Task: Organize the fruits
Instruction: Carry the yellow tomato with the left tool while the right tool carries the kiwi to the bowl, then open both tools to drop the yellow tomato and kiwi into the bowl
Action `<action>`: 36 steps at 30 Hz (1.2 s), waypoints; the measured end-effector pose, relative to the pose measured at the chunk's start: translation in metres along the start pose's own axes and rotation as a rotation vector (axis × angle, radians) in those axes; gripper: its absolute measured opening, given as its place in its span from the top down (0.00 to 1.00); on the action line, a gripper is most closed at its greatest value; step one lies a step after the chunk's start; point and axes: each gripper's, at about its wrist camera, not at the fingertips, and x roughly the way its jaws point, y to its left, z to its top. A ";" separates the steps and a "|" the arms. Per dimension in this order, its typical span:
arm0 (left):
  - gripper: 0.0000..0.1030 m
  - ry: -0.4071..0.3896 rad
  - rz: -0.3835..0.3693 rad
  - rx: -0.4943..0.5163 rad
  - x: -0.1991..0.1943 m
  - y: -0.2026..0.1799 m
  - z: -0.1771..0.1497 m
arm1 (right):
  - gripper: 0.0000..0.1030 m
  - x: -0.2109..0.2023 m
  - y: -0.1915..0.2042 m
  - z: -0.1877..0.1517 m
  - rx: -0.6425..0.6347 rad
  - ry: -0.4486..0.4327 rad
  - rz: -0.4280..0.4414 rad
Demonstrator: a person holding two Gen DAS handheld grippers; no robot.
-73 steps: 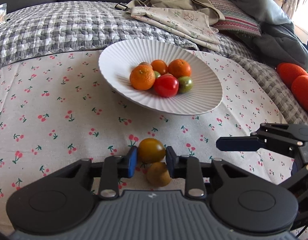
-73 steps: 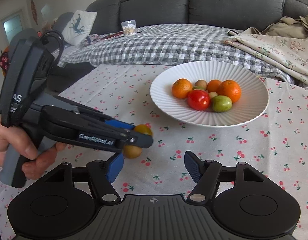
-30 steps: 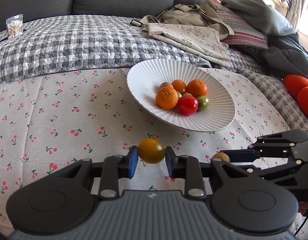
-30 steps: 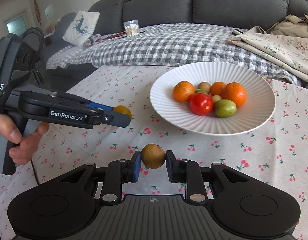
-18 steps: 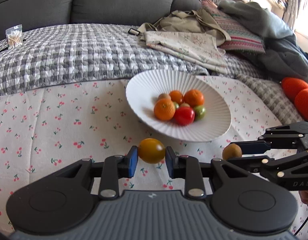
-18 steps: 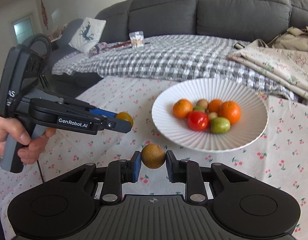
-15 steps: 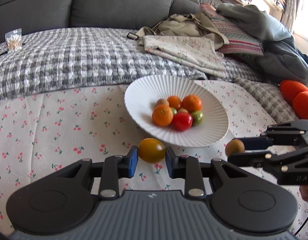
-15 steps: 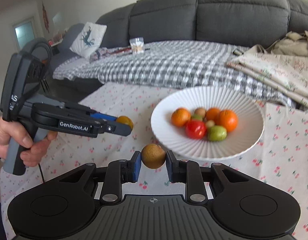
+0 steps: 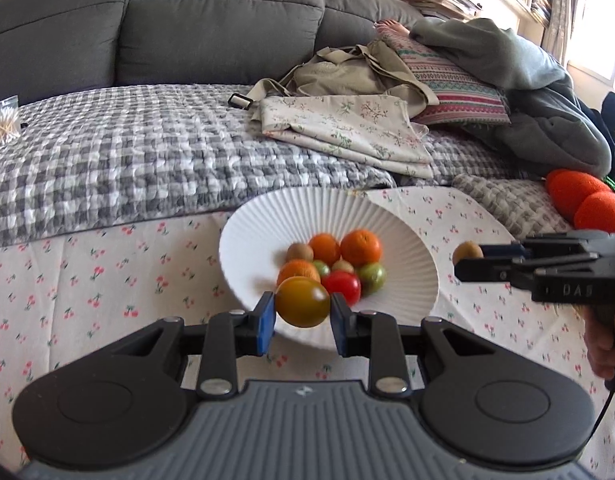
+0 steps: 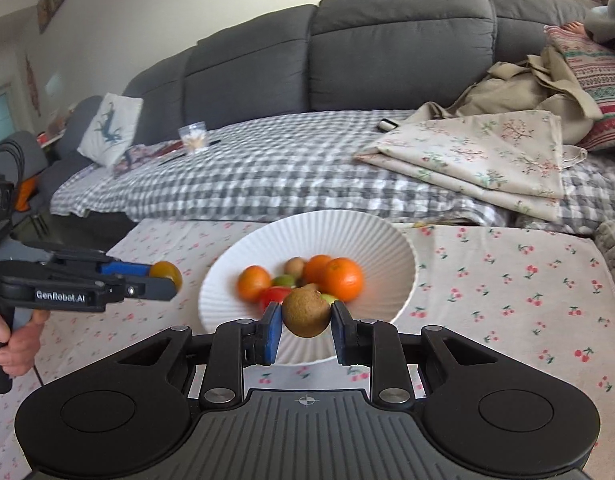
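A white ribbed bowl on the cherry-print tablecloth holds oranges, a red tomato, green fruits and a kiwi. My left gripper is shut on a yellow-green tomato, held above the bowl's near rim; it also shows in the right wrist view. My right gripper is shut on a brown kiwi, held above the near rim; it shows in the left wrist view, right of the bowl.
The tablecloth covers the table. Behind it is a grey sofa with a checked blanket, folded floral cloth, pillows and clothes. Orange plush things lie at the right. A cotton-swab bag sits on the blanket.
Both grippers closed on their fruits, lifted them off the table and moved up and forward to the bowl, which now lies right behind the held fruits.
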 end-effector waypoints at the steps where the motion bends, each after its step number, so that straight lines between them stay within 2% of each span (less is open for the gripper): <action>1: 0.73 0.000 0.002 -0.002 0.004 0.000 0.005 | 0.76 0.001 -0.001 0.001 -0.002 -0.002 -0.006; 5: 0.73 -0.012 0.019 -0.003 0.023 -0.001 0.023 | 0.76 0.011 -0.007 0.007 -0.004 -0.001 -0.030; 17: 0.73 0.070 0.024 -0.111 0.098 0.020 0.040 | 0.76 0.054 -0.014 0.010 -0.045 0.063 -0.121; 25: 0.73 0.093 0.016 -0.130 0.107 0.018 0.032 | 0.75 0.068 -0.015 0.005 -0.047 0.088 -0.142; 28: 0.72 0.092 0.015 -0.132 0.104 0.020 0.033 | 0.71 0.066 -0.015 0.005 -0.031 0.072 -0.150; 32: 0.64 0.076 0.020 -0.142 0.095 0.023 0.032 | 0.70 0.059 -0.019 0.008 0.003 0.048 -0.143; 34: 0.55 0.066 0.027 -0.137 0.086 0.023 0.032 | 0.70 0.054 -0.020 0.007 0.013 0.039 -0.146; 36: 0.50 0.052 0.041 -0.122 0.076 0.021 0.031 | 0.70 0.049 -0.020 0.005 0.023 0.035 -0.151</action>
